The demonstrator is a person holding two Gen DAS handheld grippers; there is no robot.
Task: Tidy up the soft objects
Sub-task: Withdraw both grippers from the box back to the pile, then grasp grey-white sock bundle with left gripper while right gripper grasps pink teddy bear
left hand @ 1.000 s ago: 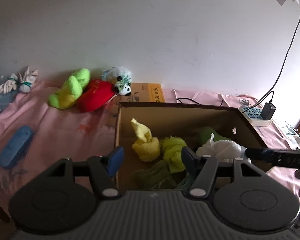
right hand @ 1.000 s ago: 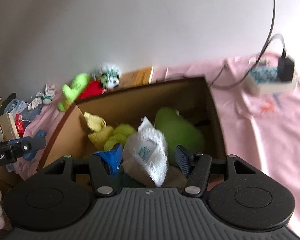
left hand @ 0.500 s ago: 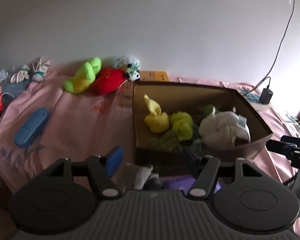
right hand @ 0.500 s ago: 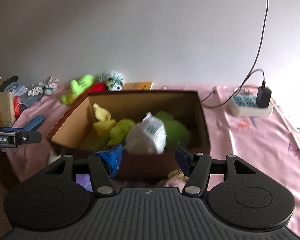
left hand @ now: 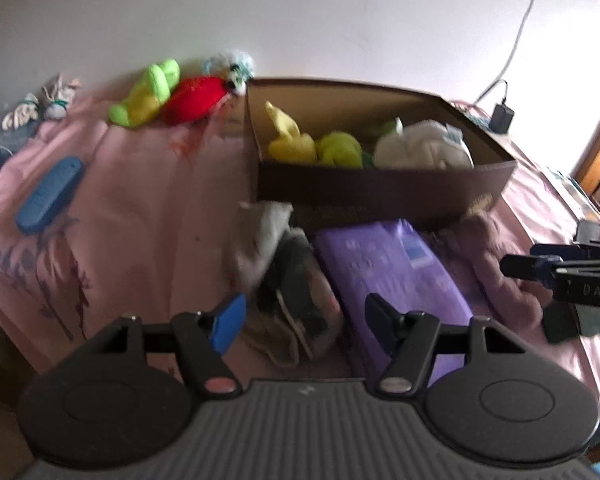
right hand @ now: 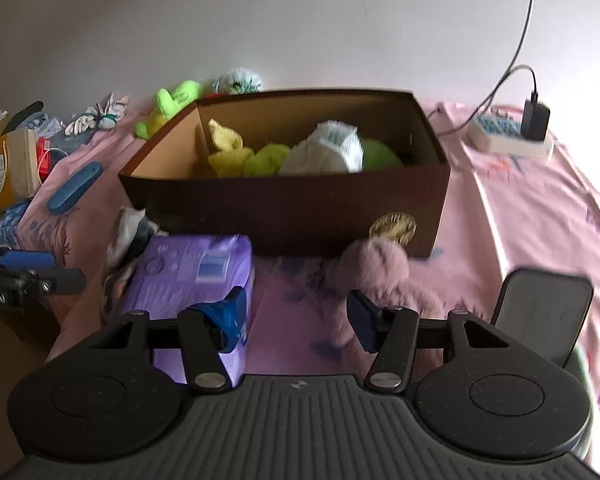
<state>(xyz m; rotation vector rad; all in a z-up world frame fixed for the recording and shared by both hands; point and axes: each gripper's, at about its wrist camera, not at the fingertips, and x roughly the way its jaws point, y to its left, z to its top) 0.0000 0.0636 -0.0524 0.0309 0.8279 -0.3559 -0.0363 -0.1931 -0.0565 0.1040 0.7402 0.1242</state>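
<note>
A brown cardboard box point(left hand: 380, 194) point(right hand: 300, 208) on the pink bedspread holds a yellow rolled cloth point(right hand: 228, 152), a lime cloth point(right hand: 266, 164), a white bundle point(right hand: 324, 152) and a green item point(right hand: 376, 154). In front of the box lie grey and dark socks point(left hand: 284, 272), a purple soft pack point(left hand: 396, 268) point(right hand: 192, 276) and a mauve plush point(right hand: 376, 268). My left gripper point(left hand: 304, 320) is open above the socks and the pack. My right gripper point(right hand: 296, 314) is open, between the pack and the mauve plush.
Lime and red plush toys point(left hand: 172, 94) and a small panda toy point(left hand: 234, 70) lie by the wall. A blue case point(left hand: 50, 194) rests left. A power strip with charger point(right hand: 512, 136) sits right. A dark phone-like slab point(right hand: 544, 312) lies near my right gripper.
Both grippers have pulled back and away from the box. The white bundle, earlier between my right fingers, now lies in the box. Socks, purple pack and mauve plush have come into view.
</note>
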